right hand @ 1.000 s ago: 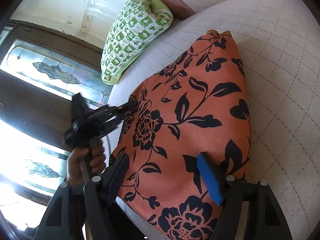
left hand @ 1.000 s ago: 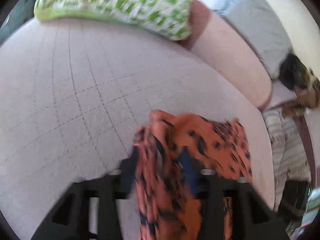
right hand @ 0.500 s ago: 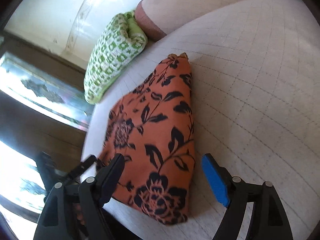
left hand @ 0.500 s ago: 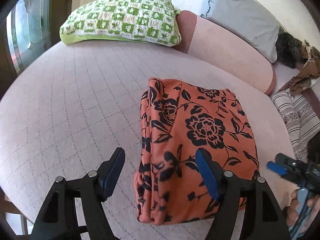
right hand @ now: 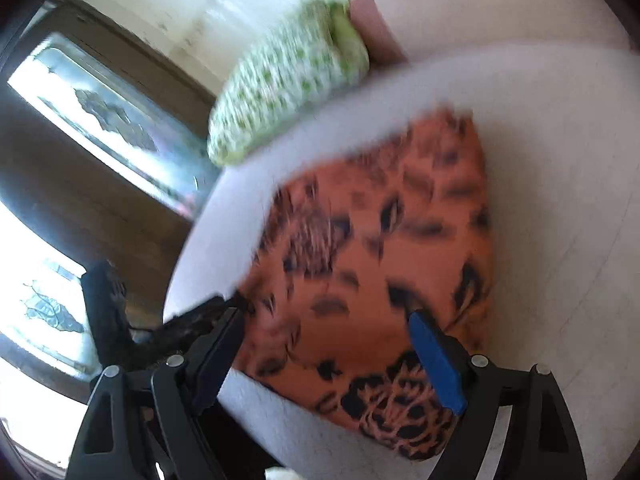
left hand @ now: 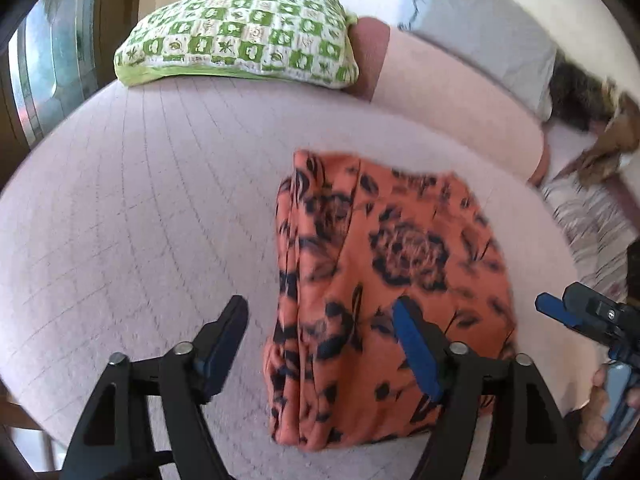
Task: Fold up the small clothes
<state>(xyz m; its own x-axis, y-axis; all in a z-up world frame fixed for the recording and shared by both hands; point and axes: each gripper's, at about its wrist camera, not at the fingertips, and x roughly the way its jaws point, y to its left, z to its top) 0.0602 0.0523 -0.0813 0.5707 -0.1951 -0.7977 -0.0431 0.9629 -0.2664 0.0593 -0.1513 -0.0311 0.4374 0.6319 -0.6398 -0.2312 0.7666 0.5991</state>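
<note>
Nearest the left wrist camera, the left gripper (left hand: 320, 344) hung over the near edge of the orange floral cloth (left hand: 384, 288), its jaws wide and opening, with nothing pinched; the cloth's left edge showed between them but lay flat below. In the right wrist view the right gripper (right hand: 324, 352) was likewise opening over the cloth (right hand: 376, 264), holding nothing. The cloth lay as a folded rectangle on the pale quilted bed (left hand: 140, 208), near its front edge. By the look of it, a fold had just been set down and released. The next move would call either for one more fold or for lifting the bundle aside. Farther back sat a green pillow (left hand: 240, 44), then a grey pillow (left hand: 480, 28).
</note>
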